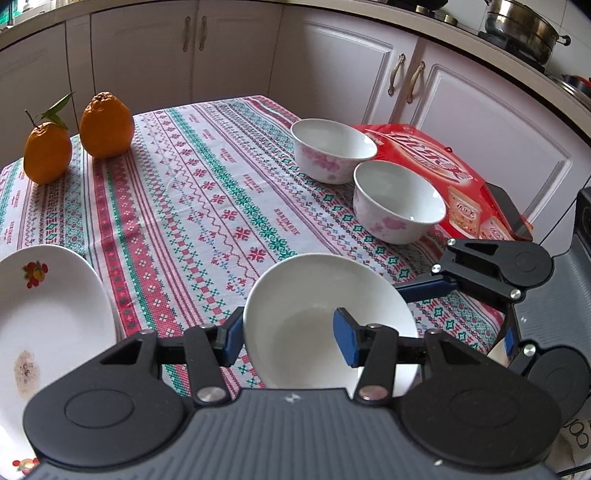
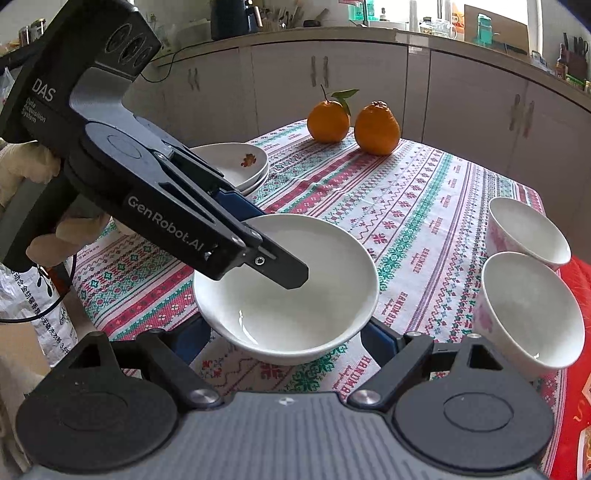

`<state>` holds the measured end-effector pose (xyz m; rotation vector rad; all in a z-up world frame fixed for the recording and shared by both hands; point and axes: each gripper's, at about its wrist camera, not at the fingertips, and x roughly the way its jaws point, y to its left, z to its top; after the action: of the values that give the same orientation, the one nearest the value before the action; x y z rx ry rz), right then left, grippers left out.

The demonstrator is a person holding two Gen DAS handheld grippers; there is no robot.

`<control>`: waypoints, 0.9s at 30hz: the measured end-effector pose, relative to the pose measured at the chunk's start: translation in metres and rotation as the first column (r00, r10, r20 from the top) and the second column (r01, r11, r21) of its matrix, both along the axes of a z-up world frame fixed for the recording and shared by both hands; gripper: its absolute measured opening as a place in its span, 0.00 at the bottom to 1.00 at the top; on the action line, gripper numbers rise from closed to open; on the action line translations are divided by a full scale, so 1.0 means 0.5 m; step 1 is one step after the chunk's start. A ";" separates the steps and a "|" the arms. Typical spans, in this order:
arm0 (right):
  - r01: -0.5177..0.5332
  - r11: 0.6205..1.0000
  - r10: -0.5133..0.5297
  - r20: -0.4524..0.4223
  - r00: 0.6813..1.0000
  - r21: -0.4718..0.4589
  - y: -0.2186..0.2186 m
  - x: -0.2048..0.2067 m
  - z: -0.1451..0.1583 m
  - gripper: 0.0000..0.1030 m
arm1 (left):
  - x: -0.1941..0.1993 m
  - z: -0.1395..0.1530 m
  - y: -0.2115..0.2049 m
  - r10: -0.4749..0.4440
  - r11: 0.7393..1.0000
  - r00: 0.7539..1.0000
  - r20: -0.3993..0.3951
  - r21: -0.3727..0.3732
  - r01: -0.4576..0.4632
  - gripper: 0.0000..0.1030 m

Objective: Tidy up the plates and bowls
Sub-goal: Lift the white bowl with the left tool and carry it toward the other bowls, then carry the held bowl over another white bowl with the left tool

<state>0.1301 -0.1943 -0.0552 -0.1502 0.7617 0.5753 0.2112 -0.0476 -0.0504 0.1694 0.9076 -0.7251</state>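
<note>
Left tongs [image 1: 291, 339] are clamped on the rim of the plain white bowl [image 1: 328, 317] — one blue pad outside the wall at lower centre of the left wrist view, the other inside the bowl. In the right wrist view the same tongs come in from the upper left, gripped by a gloved hand [image 2: 22, 173], the inner finger reaching down into the bowl at centre frame.

Right tongs [image 2: 286, 345] stand wide, a blue pad either side of that bowl low in the frame; whether the pads actually press on its wall I cannot tell, as the bowl hides the contact. Whether the bowl rests on the cloth or hangs just above it is not clear either.

Over on the right of the right wrist view, two flowered bowls sit upright side by side — the nearer flowered bowl [image 2: 532, 314] and the farther flowered bowl [image 2: 528, 232] — next to a red box [image 1: 436, 166] at the table edge. Stacked plates [image 2: 240, 166] with a fruit print lie upper left of centre, behind the left tongs. Two oranges [image 2: 354, 122] stand together at the far end of the patterned tablecloth [image 1: 207, 206]. White cabinets [image 1: 166, 51] wrap the background, a steel pot [image 1: 524, 26] at upper right of the left wrist view.
</note>
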 end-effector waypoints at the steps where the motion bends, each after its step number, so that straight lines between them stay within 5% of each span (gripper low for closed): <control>1: 0.001 1.000 -0.001 0.000 1.000 0.000 0.001 0.001 0.000 0.89 | 0.001 -0.001 0.001 0.001 1.000 1.000 -0.002 -0.001 -0.001 0.48; 10: 0.007 1.000 -0.007 0.001 1.000 -0.001 0.005 0.003 0.002 0.89 | 0.007 -0.007 0.005 0.010 1.000 1.000 -0.010 -0.013 -0.011 0.48; 14: 0.006 1.000 -0.006 0.004 1.000 -0.007 0.005 0.001 0.000 1.00 | 0.006 -0.004 0.004 0.009 1.000 1.000 0.009 -0.005 -0.009 0.52; 27: 0.073 0.996 -0.071 0.056 0.996 -0.042 -0.040 -0.036 0.033 1.00 | -0.014 0.028 0.003 0.000 1.000 0.997 0.077 0.011 -0.001 0.63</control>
<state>0.1123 -0.2142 -0.0388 -0.1780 0.7249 0.4843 0.2039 -0.0462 -0.0363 0.2052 0.8384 -0.7084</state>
